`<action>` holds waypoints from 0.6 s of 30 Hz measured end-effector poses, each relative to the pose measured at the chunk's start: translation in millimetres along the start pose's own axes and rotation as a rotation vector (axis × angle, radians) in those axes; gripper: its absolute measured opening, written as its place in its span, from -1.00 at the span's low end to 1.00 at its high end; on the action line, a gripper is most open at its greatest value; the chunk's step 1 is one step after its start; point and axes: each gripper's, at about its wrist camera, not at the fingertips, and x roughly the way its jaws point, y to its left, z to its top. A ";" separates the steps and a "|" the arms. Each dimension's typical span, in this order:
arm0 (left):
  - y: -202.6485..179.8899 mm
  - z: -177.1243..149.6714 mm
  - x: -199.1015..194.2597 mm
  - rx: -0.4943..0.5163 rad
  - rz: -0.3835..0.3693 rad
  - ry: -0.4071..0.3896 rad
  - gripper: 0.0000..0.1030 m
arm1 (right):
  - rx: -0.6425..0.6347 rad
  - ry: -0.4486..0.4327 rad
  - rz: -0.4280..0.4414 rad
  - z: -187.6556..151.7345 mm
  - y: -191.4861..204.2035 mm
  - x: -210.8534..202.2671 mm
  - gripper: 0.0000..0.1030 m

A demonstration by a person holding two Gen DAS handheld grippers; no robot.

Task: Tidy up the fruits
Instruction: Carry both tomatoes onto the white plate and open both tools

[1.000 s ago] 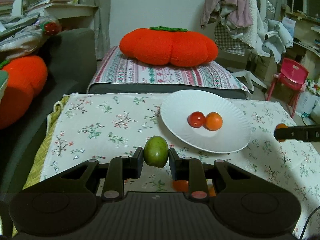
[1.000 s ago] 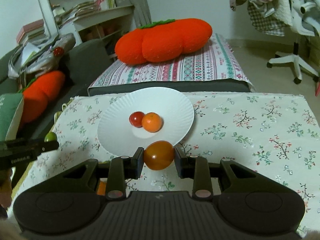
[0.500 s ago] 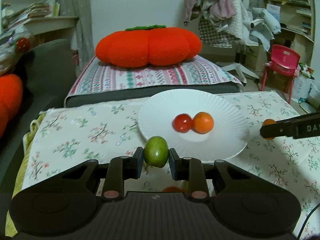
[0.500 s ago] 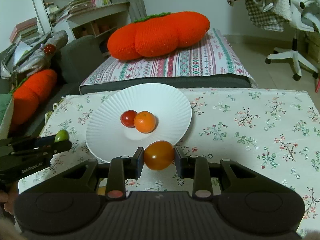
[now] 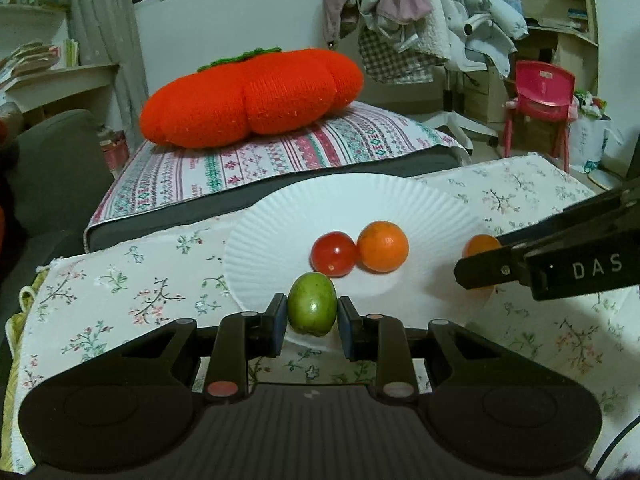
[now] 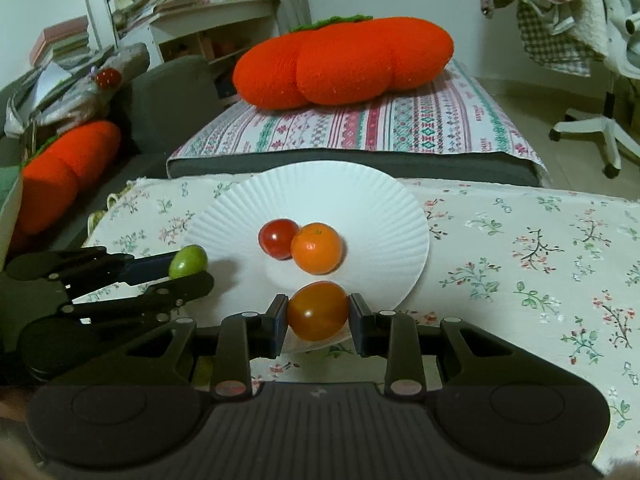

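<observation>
Left gripper [image 5: 312, 315] clamped on a green fruit [image 5: 312, 304], held over the near rim of the white paper plate [image 5: 420, 204]. Right gripper [image 6: 318, 316] clamped just as firmly on an orange tomato [image 6: 317, 311], also at the plate's near edge. On the plate already: a red tomato [image 5: 333, 253] touching a small orange [image 5: 383, 246], side by side near the middle. Underneath, a floral tablecloth [image 6: 520, 248]. Beyond the table, a big orange pumpkin cushion [image 5: 252, 96] on a striped mattress.
</observation>
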 end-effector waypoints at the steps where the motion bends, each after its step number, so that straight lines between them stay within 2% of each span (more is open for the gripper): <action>1: -0.2 -0.2 0.2 0.004 -0.003 -0.003 -0.94 | -0.002 0.000 -0.002 -0.2 0.5 1.4 -0.44; 10: -0.8 0.4 1.8 0.001 -0.031 0.008 -0.92 | -0.010 0.012 0.000 -1.5 6.6 12.2 -0.39; 18: 11.6 6.2 -6.0 -0.058 -0.044 0.022 -0.87 | 0.035 -0.019 0.017 5.6 0.7 -3.4 -0.28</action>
